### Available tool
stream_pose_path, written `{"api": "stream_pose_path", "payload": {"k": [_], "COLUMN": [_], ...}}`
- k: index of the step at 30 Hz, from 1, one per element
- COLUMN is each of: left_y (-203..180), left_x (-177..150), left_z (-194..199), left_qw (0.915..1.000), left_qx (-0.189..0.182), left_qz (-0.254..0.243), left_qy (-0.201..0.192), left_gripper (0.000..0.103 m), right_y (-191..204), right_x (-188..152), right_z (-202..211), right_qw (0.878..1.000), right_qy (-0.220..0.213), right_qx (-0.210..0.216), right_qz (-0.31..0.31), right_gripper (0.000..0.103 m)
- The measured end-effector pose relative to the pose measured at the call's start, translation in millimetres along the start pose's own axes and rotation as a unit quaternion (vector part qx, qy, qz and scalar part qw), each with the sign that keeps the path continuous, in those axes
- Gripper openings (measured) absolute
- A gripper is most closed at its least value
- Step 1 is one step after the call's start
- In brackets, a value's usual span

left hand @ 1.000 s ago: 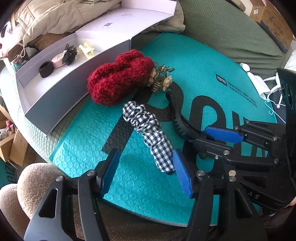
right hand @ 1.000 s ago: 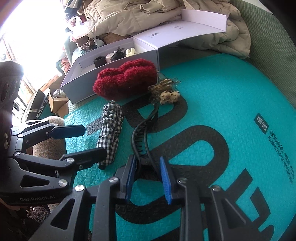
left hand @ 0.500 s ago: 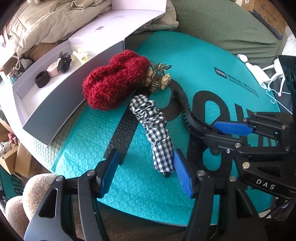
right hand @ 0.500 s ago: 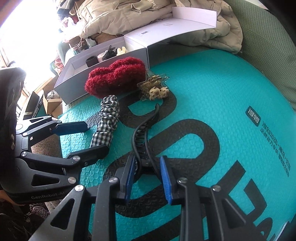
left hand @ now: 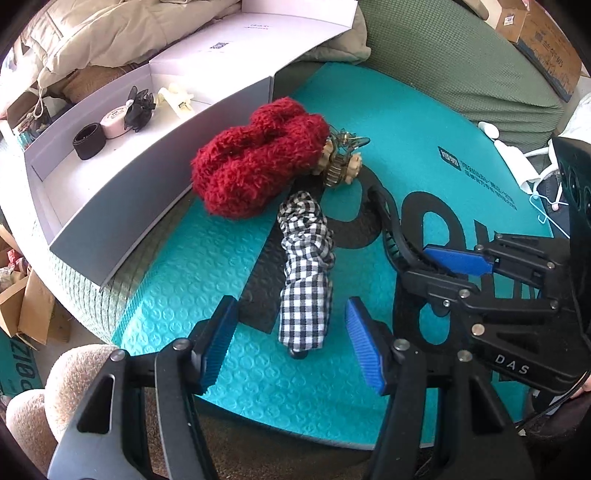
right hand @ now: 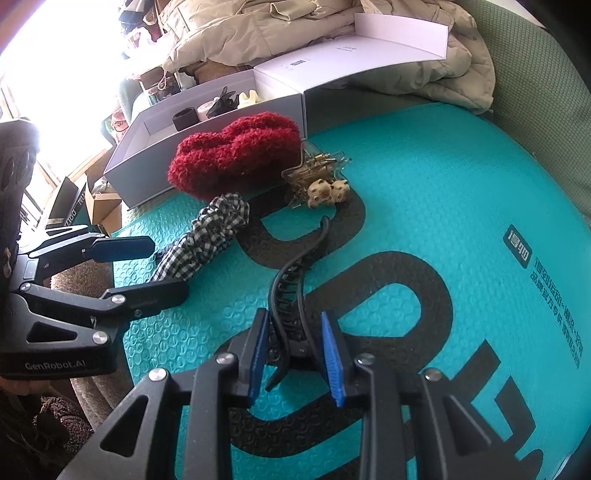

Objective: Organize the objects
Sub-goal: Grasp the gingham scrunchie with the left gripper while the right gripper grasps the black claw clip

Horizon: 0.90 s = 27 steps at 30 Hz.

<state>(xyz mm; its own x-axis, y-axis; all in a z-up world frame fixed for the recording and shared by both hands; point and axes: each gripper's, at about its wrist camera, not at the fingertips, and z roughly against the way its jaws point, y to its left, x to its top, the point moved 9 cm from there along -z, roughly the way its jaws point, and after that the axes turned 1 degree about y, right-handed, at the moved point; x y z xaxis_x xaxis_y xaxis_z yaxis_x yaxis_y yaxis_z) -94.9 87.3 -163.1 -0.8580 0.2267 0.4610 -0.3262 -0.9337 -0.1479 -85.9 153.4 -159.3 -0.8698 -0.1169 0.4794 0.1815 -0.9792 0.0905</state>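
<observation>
A black-and-white checked scrunchie (left hand: 306, 273) lies on the teal mat (left hand: 177, 280). My left gripper (left hand: 291, 343) is open, its blue pads either side of the scrunchie's near end. My right gripper (right hand: 295, 347) is shut on a long black hair claw clip (right hand: 295, 284), which also shows in the left wrist view (left hand: 391, 236). A fuzzy red scrunchie (left hand: 255, 166) and a gold clip with beige bears (left hand: 340, 162) lie further back. The scrunchie also shows in the right wrist view (right hand: 207, 236).
An open white box (left hand: 122, 199) at the left holds a black band (left hand: 86, 140), a pink roll, a black clip and a cream clip. Beige bedding (right hand: 295, 33) lies behind. A green cushion (left hand: 443, 62) lies at the right. Cardboard boxes stand on the floor at the left.
My left gripper has moved closer over the checked scrunchie, so its near end now sits between the open pads. The right gripper keeps its hold on the black clip.
</observation>
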Motion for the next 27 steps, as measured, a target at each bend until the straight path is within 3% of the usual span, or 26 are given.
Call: {"api": "stream_pose_path", "payload": {"k": [6,8,11,14,19,27], "left_y": [-3.1,-1.2,-2.5,-2.5,-0.7,5.2], "left_x": [9.8,10.1,11.2,11.9,9.4,5.5], "left_z": [-7.6,-9.1,-9.3,-9.6,-5.8,15.5], "left_qw": [0.9997,0.9991,0.9993,0.9996,1.0000,0.9999], "left_qx": [0.016,0.038,0.032,0.022,-0.002,0.001], "left_qz": [-0.016,-0.016,-0.021,-0.016,0.001,0.013], "left_qy": [-0.009,-0.010,-0.006,-0.005,0.002,-0.005], "left_gripper": [0.058,0.038,0.023,0.020,0.019,0.019], "right_y": [-0.8,-0.1,1.6,0.8,1.0,19.0], "right_x": [1.0,-0.1,-1.8,-0.8,0.7,8.4], "right_z": [-2.0,-2.5,-3.4,-3.9,-0.2,16.4], "right_qw": [1.000,1.000,1.000,1.000,1.000,0.999], "right_qy": [-0.010,-0.012,-0.013,-0.013,-0.012,-0.028], "right_qx": [0.000,-0.001,-0.006,-0.010,-0.003,0.008], "right_qz": [-0.002,0.002,0.018,0.021,0.014,0.034], "right_gripper": [0.028,0.028,0.027,0.018,0.018,0.018]}}
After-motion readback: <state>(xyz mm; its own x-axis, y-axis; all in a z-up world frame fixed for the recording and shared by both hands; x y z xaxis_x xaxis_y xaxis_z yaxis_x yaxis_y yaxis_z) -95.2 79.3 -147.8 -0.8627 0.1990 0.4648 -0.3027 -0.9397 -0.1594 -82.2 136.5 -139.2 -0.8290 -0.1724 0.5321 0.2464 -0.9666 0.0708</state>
